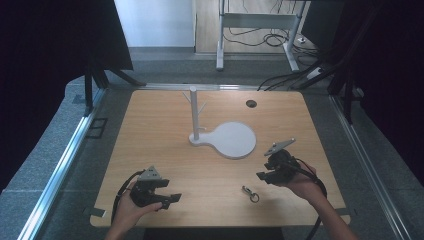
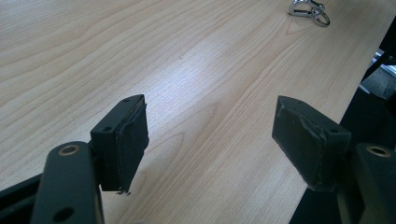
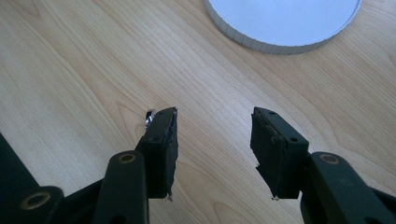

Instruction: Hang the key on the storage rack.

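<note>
The right tongs (image 1: 264,176) stand moderately wide and hold nothing; bare desk shows between the pads in the right gripper view. They hover low at the near right of the desk (image 1: 165,125), jaws pointing left toward the keyring clip (image 1: 250,194). The clip lies flat on the desk, just beside these tongs on their near-left side, not touched. In the right gripper view a sliver of metal (image 3: 149,117) peeks from behind the left pad; it is probably the clip, though too little shows to be sure.

The left tongs (image 1: 169,199) stand wide and empty at the near left, well apart from the clip, which appears at the far edge of the left gripper view (image 2: 309,10).

The white stand (image 1: 194,117), with its pegs and round base plate (image 1: 235,141), rises at mid-desk; its pegs carry nothing.

Judged progress: early stage. The clip is not yet grasped. Remaining, probably: close on the clip, lift it, and hang it on a peg.
</note>
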### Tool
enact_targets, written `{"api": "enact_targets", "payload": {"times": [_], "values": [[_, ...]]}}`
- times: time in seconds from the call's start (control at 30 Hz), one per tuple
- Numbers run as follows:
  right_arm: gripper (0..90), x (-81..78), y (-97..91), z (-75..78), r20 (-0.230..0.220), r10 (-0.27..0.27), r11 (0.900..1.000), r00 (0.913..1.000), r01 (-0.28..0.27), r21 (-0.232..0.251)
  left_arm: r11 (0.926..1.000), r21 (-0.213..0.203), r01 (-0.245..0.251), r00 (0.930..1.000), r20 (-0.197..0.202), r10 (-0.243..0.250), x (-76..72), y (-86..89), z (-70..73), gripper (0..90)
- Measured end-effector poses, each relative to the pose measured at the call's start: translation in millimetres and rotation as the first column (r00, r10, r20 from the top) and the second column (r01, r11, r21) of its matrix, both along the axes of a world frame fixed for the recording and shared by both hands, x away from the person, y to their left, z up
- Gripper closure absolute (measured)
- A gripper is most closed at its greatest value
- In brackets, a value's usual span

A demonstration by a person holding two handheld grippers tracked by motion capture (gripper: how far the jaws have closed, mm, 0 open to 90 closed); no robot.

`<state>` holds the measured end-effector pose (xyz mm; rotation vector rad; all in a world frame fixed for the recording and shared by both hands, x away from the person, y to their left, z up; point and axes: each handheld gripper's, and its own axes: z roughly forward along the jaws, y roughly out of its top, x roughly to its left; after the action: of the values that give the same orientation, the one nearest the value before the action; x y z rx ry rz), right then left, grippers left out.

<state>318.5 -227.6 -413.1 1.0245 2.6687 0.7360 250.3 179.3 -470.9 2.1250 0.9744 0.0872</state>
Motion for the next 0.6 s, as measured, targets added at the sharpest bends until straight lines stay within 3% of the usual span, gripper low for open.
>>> {"api": "enact_targets", "payload": {"times": [0.2, 0.6], "values": [[52.3, -0.8, 5.4, -1.9, -0.011, 0.01, 0.9999, 0.9999, -0.011, -0.011, 1.0, 0.001, 0.006, 1.0, -0.004, -0.006, 0.0, -1.7, -1.0, 27.3], [55.1, -2.5, 19.9, -15.1, -0.077, 0.059, 0.997, 0.9953, -0.063, -0.045, 0.9999, 0.001, 0.01, 0.9999, -0.006, -0.01, 0.0, -2.8, -1.3, 27.3]]}}
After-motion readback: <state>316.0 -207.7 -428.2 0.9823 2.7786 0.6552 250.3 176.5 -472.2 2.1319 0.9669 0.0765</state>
